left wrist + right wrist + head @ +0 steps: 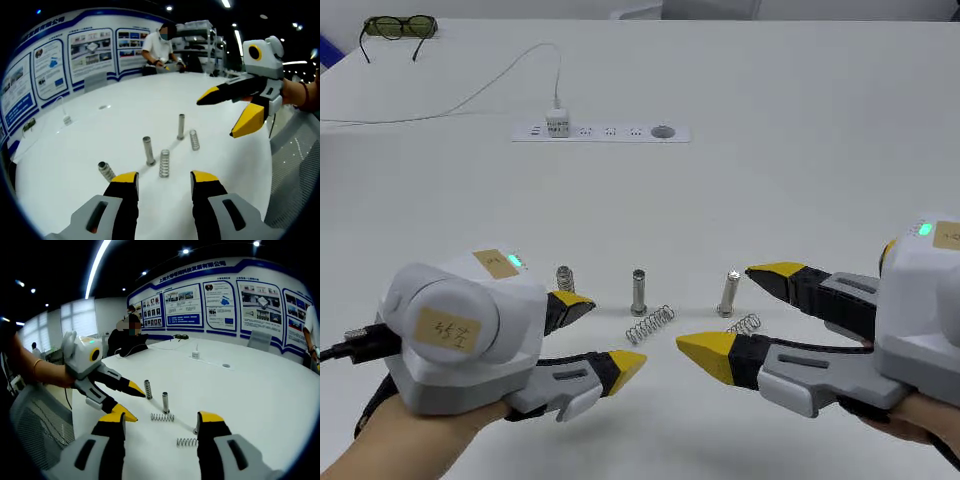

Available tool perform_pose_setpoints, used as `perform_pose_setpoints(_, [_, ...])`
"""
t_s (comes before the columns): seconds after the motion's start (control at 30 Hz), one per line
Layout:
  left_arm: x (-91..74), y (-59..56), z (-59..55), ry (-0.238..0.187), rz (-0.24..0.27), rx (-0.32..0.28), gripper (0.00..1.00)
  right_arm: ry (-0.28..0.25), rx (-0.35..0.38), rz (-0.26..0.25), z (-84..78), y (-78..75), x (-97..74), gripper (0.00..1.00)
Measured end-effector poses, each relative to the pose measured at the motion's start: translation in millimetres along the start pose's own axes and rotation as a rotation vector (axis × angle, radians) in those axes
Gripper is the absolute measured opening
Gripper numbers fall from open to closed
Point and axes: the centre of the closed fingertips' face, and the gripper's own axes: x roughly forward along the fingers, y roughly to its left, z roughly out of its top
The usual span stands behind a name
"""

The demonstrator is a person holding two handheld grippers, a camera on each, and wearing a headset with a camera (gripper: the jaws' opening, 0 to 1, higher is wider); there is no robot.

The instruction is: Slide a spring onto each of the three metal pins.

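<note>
Three metal pins stand in a row on the white table. The left pin wears a spring. The middle pin and the right pin are bare. One loose spring lies in front of the middle pin, another loose spring by the right pin. My left gripper hovers open and empty beside the left pin. My right gripper is open and empty around the right pin's area.
A power strip with a white charger and its cable lies further back. Dark glasses rest at the far left corner. In the gripper views, people sit at a far table.
</note>
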Motion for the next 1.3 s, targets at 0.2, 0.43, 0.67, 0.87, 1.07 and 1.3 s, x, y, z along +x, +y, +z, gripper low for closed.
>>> perform_pose_setpoints(0.2, [9.1,-1.9,-6.3,0.015,-0.004,-0.015,0.37,0.003,0.007,-0.004,-3.7,-1.2,-2.4,0.63])
perform_pose_setpoints(0.43, [18.1,-0.3,-5.7,0.001,-0.007,-0.037,0.32,0.021,0.018,0.001,-13.1,-0.7,-2.2,0.67])
perform_pose_setpoints(0.67, [27.2,1.5,-10.9,0.017,-0.011,-0.042,0.25,0.045,-0.004,0.000,-19.7,-0.5,0.2,0.69])
perform_pose_setpoints(0.87, [34.5,0.4,-14.1,0.027,-0.030,-0.037,0.23,0.063,-0.007,-0.007,-23.9,-3.0,0.8,0.70])
perform_pose_setpoints(1.07, [37.1,1.5,-13.6,0.028,-0.037,-0.030,0.19,0.047,0.062,-0.008,-22.6,-7.0,0.2,0.70])
perform_pose_setpoints(1.3, [37.8,0.7,-14.5,0.032,-0.042,-0.015,0.17,0.058,0.075,-0.016,-25.3,-7.1,1.1,0.69])
